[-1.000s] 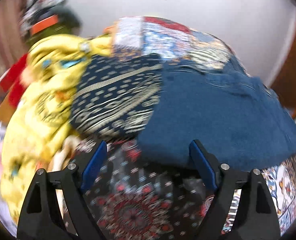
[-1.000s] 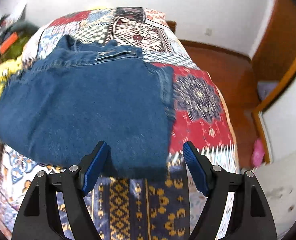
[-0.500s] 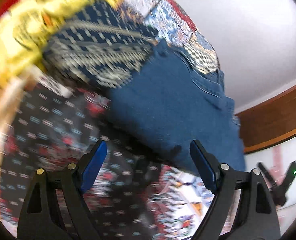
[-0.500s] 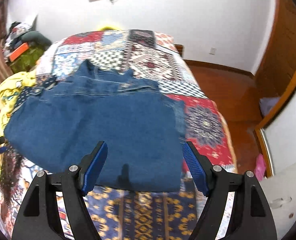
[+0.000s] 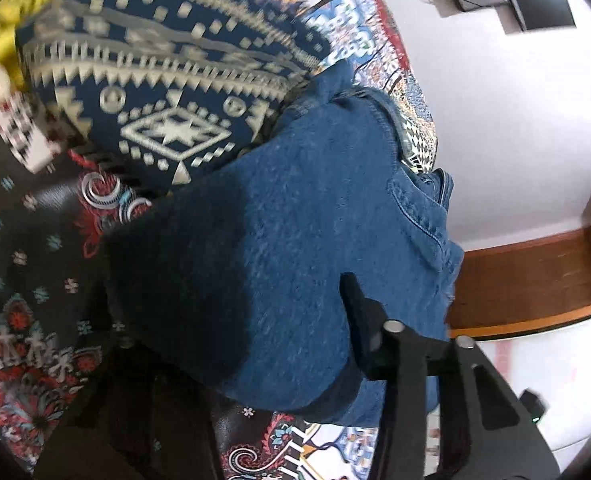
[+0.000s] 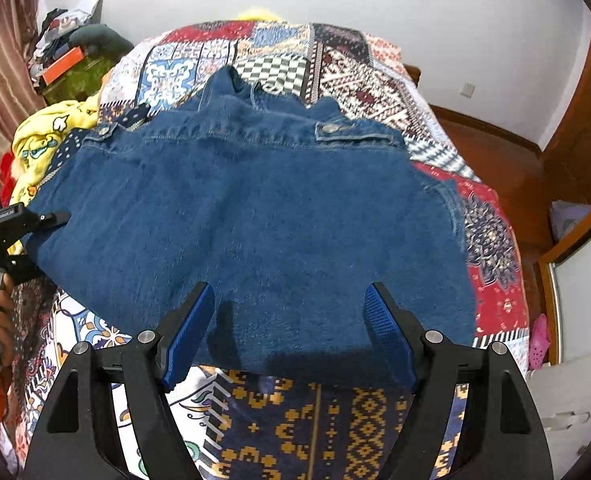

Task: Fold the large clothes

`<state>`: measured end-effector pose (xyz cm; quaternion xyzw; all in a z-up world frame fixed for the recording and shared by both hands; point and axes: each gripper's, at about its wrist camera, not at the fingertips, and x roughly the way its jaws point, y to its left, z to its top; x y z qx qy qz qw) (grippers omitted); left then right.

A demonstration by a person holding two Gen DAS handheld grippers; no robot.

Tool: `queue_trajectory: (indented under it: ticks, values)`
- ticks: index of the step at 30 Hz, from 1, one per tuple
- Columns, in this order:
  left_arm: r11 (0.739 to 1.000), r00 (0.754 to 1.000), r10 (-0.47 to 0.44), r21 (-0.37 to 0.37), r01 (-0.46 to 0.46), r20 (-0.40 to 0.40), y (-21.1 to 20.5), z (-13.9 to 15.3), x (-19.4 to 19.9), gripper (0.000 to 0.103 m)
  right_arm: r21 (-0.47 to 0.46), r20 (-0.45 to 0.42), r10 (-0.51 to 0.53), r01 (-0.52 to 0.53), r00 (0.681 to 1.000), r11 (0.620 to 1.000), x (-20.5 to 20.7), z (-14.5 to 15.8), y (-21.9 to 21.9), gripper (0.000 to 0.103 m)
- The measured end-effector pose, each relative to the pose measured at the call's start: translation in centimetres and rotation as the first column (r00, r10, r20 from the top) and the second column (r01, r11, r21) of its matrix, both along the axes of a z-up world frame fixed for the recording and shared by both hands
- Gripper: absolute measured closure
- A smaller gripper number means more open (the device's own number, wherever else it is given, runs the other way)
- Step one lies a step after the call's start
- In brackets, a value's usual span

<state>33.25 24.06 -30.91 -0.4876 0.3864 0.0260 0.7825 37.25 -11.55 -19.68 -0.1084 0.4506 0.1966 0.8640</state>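
While the denim jacket (image 6: pixel 255 216) lies spread flat across the patchwork bedspread (image 6: pixel 491 264) of the bed, its near hem falls between the wide-open jaws of the right gripper (image 6: pixel 289 332), which hold nothing. At the left edge of the jacket sits the left gripper (image 5: pixel 231 344); one of its fingers (image 5: pixel 365 320) rests on top of the denim (image 5: pixel 315 220) and the other seems to be hidden under the cloth, so I cannot tell if the jaws really clamp it. Beside the jacket, toward the left side of the bed, lie a navy patterned cloth (image 5: pixel 155 80) and a yellow garment (image 6: pixel 43 148).
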Motion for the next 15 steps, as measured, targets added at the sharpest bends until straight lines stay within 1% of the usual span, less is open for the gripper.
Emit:
queue_trajectory:
  ticks: [2,3,4,5,8,11,13,15]
  values:
    - [0.996,1.000,-0.011,0.083,0.011,0.007,-0.8,1.4,-0.2,0.071,-0.001,-0.012,0.003,-0.003,1.000,1.000,0.0,0.0,0.1,0.028]
    - [0.991,1.000,-0.020,0.135,0.018,0.015,-1.3,2.5,-0.4,0.073,-0.003,-0.012,0.003,-0.003,1.000,1.000,0.0,0.0,0.1,0.028]
    - [0.985,0.999,-0.029,0.171,0.025,0.023,-1.7,3.3,-0.4,0.077,-0.008,-0.013,0.003,-0.003,1.000,1.000,0.0,0.1,0.3,0.028]
    - [0.977,0.999,-0.036,0.212,0.028,0.034,-2.2,4.4,-0.5,0.079,-0.009,-0.011,0.007,-0.007,1.000,1.000,-0.1,0.3,0.4,0.028]
    - [0.950,0.994,-0.048,0.311,0.017,0.093,-3.5,7.9,-0.2,0.080,0.000,-0.002,0.015,-0.015,1.000,1.000,-0.2,1.1,0.8,0.028]
    - [0.925,0.985,-0.070,0.381,0.005,0.157,-4.6,11.1,-0.5,0.081,0.032,0.006,0.028,-0.028,1.000,0.999,0.0,2.2,1.7,0.028]
    - [0.896,0.973,-0.091,0.443,-0.013,0.211,-5.7,13.7,-1.0,0.081,0.051,0.010,0.039,-0.039,0.999,0.998,0.2,2.6,2.5,0.028]
    - [0.872,0.963,-0.102,0.488,-0.034,0.251,-6.3,15.5,-1.9,0.081,0.074,0.001,0.059,-0.059,0.998,0.996,0.4,2.8,3.7,0.028]
